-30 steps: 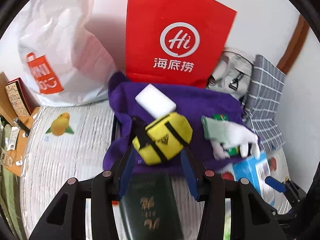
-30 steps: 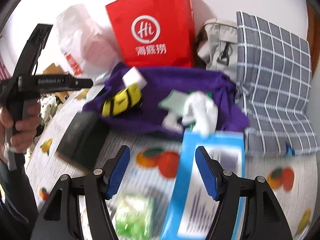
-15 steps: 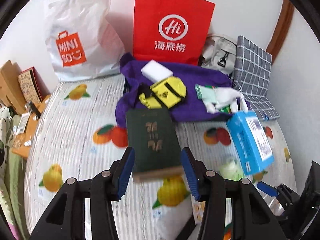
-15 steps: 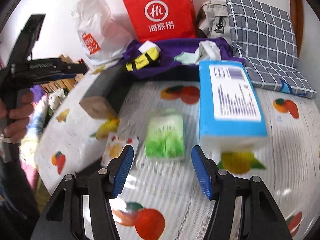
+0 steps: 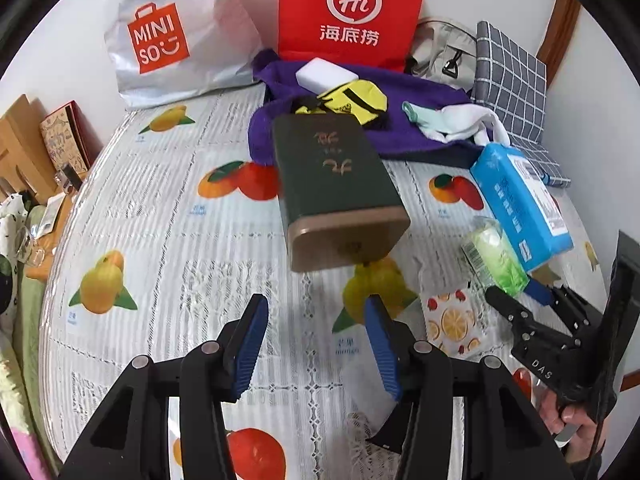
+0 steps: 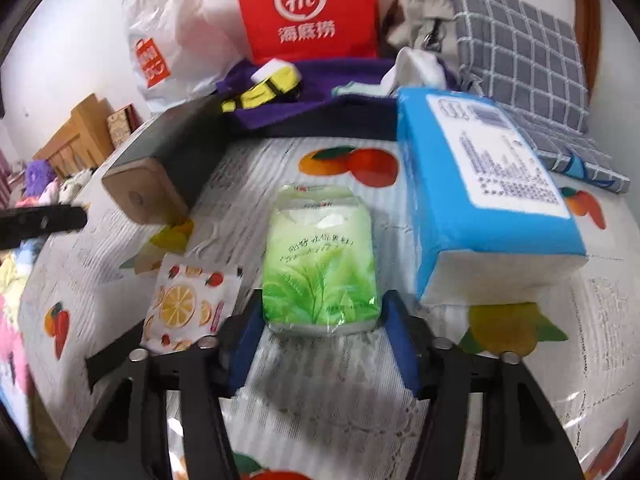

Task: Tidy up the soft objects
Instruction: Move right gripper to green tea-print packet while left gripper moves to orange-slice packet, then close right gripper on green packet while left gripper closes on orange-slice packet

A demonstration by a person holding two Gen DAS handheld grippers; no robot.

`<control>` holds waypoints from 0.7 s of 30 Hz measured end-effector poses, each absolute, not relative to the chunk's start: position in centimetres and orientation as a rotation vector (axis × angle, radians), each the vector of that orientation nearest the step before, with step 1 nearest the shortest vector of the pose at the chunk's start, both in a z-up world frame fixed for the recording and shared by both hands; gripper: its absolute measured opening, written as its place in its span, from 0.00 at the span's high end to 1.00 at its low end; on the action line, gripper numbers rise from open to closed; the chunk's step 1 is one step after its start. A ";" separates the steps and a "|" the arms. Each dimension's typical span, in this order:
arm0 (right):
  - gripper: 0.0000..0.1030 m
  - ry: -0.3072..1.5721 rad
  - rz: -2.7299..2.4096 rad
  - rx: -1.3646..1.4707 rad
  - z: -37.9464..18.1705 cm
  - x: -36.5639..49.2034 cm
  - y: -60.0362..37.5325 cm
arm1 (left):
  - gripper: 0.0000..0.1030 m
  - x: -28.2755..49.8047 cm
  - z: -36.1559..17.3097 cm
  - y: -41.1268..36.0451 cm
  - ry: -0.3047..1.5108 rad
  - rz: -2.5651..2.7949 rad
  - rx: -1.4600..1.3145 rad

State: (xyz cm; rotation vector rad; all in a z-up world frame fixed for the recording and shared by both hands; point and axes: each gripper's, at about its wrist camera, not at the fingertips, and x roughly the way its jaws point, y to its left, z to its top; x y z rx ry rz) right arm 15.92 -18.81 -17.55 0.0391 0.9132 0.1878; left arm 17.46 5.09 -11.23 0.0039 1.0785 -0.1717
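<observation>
Right tool (image 6: 320, 320) is down on the green tissue pack (image 6: 320, 264), jaws closing with the pack's near end between them, pads not clearly pressing yet. The pack lies flat on the desk (image 6: 352, 380), between the blue tissue brick (image 6: 480, 208) and the fruit-print sachet (image 6: 188, 304). Best to centre it, squeeze gently since it looks squashy, and stay off the sachet. Left tool (image 5: 316, 340) hangs spread and empty, near the dark tin (image 5: 336, 184).

Two shopping bags at twelve o'clock (one red (image 5: 352, 12), one white (image 5: 168, 36)), three tissue packs (image 6: 320, 268) (image 6: 484, 192) (image 6: 188, 304), one green tin (image 5: 336, 188), two grippers (image 5: 316, 344) (image 6: 320, 332).
</observation>
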 end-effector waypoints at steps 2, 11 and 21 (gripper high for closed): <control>0.51 0.915 0.203 0.043 -17.3 15.4 -19.0 | 0.54 17.2 -11.7 4.8 1.091 -0.181 -0.001; 0.51 0.927 0.242 0.060 -15.6 11.2 -20.8 | 0.54 15.3 -13.1 0.9 1.128 -0.279 0.016; 0.50 0.925 0.161 0.096 -15.5 7.9 -25.7 | 0.35 15.3 -14.6 -4.2 1.135 -0.326 0.009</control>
